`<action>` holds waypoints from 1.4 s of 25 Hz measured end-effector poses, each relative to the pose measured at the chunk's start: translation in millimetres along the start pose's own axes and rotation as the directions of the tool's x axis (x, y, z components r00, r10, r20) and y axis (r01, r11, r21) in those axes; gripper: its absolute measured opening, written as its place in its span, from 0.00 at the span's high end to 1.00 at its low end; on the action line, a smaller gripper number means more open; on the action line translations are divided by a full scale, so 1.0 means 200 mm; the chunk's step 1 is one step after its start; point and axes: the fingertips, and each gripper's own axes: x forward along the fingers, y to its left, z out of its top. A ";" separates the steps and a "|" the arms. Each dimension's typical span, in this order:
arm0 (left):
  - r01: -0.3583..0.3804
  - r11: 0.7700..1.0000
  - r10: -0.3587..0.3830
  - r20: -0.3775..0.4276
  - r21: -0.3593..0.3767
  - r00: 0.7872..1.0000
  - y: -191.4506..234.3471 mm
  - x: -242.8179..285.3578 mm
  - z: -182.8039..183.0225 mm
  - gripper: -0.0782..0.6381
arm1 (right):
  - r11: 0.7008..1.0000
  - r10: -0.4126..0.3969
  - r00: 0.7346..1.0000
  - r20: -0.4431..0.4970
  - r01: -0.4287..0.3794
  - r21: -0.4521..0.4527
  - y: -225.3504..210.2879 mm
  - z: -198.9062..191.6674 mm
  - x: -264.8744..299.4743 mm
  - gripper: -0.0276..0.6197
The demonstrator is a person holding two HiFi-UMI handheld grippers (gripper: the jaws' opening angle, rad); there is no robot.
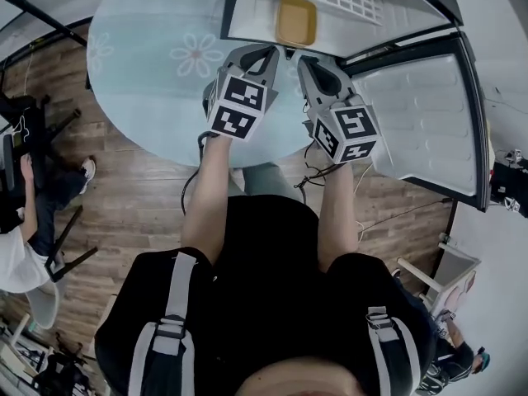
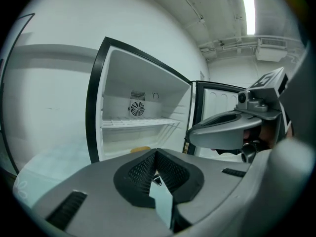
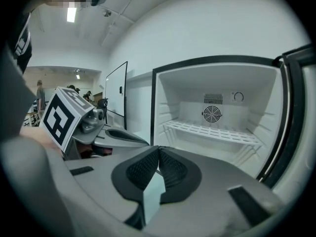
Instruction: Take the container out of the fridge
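Note:
A small yellow container lies on the floor of the open mini fridge at the top of the head view; in the left gripper view only its yellow edge peeks over the jaws. Both grippers hover side by side over the table just in front of the fridge opening. My left gripper is shut with nothing in it, its pads pressed together. My right gripper is also shut and empty, its pads meeting. The container is hidden in the right gripper view.
The fridge stands on a round pale-blue glass table with flower prints. Its door swings open to the right. A white wire shelf spans the fridge's upper part. A seated person and chairs are at the far left.

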 end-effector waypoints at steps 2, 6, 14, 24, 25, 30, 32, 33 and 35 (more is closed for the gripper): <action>0.003 1.000 -0.002 -0.013 0.020 1.000 0.01 0.06 -0.01 0.89 | 1.000 -0.003 1.000 -0.007 0.003 -0.003 -0.05 -0.02 0.04 0.95; 0.050 0.989 -0.035 -0.102 0.142 0.994 0.01 0.20 -0.05 0.89 | 1.000 -0.020 0.999 -0.031 0.020 -0.009 -0.17 -0.09 0.12 0.95; 0.112 0.953 -0.035 -0.263 0.283 0.964 -0.04 0.45 -0.25 0.77 | 0.998 0.013 0.984 -0.176 -0.024 -0.059 -0.36 -0.35 0.25 0.84; 0.202 0.897 -0.013 -0.434 0.394 0.901 -0.05 0.65 -0.50 0.63 | 0.844 0.004 0.881 -0.474 -0.257 -0.471 -0.43 -0.61 0.45 0.77; 0.208 0.894 -0.011 -0.443 0.398 0.897 -0.04 0.67 -0.51 0.63 | 0.828 0.001 0.871 -0.491 -0.276 -0.488 -0.43 -0.63 0.46 0.77; 0.240 0.853 0.021 -0.489 0.464 0.872 -0.01 0.75 -0.57 0.63 | 0.780 0.006 0.836 -0.548 -0.347 -0.521 -0.46 -0.71 0.52 0.83; 0.262 0.833 0.032 -0.515 0.487 0.856 0.00 0.79 -0.60 0.63 | 0.766 0.006 0.824 -0.566 -0.368 -0.528 -0.48 -0.75 0.54 0.83; 0.270 0.825 0.036 -0.525 0.496 0.851 0.00 0.80 -0.61 0.63 | 0.760 0.006 0.820 -0.572 -0.376 -0.530 -0.49 -0.76 0.56 0.83; 0.276 0.815 0.049 -0.535 0.510 0.844 0.02 0.83 -0.62 0.63 | 0.749 0.008 0.814 -0.580 -0.390 -0.536 -0.51 -0.78 0.58 0.83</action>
